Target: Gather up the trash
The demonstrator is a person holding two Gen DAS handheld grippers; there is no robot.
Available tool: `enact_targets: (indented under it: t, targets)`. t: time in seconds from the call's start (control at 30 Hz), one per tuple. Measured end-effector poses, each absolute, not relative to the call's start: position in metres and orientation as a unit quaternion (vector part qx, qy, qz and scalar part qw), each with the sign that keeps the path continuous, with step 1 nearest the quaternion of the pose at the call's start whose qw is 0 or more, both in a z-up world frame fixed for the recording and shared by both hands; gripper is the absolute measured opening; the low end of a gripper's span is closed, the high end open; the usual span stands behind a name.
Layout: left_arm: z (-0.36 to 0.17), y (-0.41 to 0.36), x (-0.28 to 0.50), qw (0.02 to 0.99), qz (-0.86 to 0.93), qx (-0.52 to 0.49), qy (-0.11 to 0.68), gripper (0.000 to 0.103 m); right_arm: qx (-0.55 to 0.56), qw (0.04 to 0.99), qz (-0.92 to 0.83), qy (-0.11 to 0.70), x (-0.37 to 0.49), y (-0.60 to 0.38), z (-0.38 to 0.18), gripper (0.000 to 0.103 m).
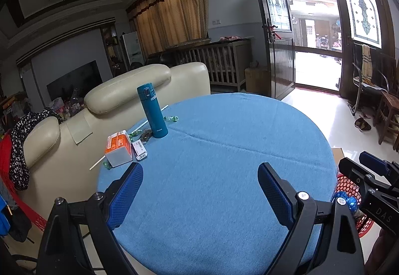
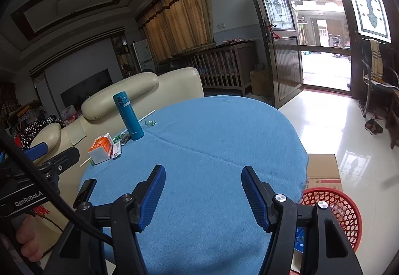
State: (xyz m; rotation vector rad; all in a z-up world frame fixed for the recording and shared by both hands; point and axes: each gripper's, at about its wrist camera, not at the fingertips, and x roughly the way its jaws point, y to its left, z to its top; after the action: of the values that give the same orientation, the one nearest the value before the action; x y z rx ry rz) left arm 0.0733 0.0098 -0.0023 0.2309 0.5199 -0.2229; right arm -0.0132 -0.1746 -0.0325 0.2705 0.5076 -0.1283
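Note:
Trash lies at the far left of the round table with the blue cloth (image 1: 237, 140) (image 2: 219, 135): an orange-and-white box (image 1: 119, 150) (image 2: 101, 149), green candy wrappers (image 1: 172, 118) (image 2: 150, 123), a white straw (image 1: 152, 117), a barcode label (image 1: 140, 150). A teal flask (image 1: 153, 110) (image 2: 128, 116) stands upright among them. My left gripper (image 1: 201, 166) hovers wide open over bare cloth, nothing between its fingers. My right gripper (image 2: 204, 169) is also open and empty over the near cloth. A red mesh basket (image 2: 334, 207) (image 1: 349, 187) sits on the floor by the table's right edge, shiny blue wrappers (image 1: 345, 201) inside.
A cream sofa (image 1: 139, 85) backs against the table's left side. A cardboard box (image 2: 323, 167) lies on the floor behind the basket. A dark flat device (image 2: 84, 192) rests at the table's near-left edge. Chairs and slippers (image 1: 362, 124) stand at the right by the open door.

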Motion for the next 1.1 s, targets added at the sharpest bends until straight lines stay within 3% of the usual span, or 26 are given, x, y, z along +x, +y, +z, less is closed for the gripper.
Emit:
enact_targets:
  t: [1.1]
  targets:
    - [-0.038,0.022,0.137,0.943,-0.092,0.092,0.307,0.093,0.095,0.952,-0.064,0.284,0.061,-0.17,-0.05,0.067]
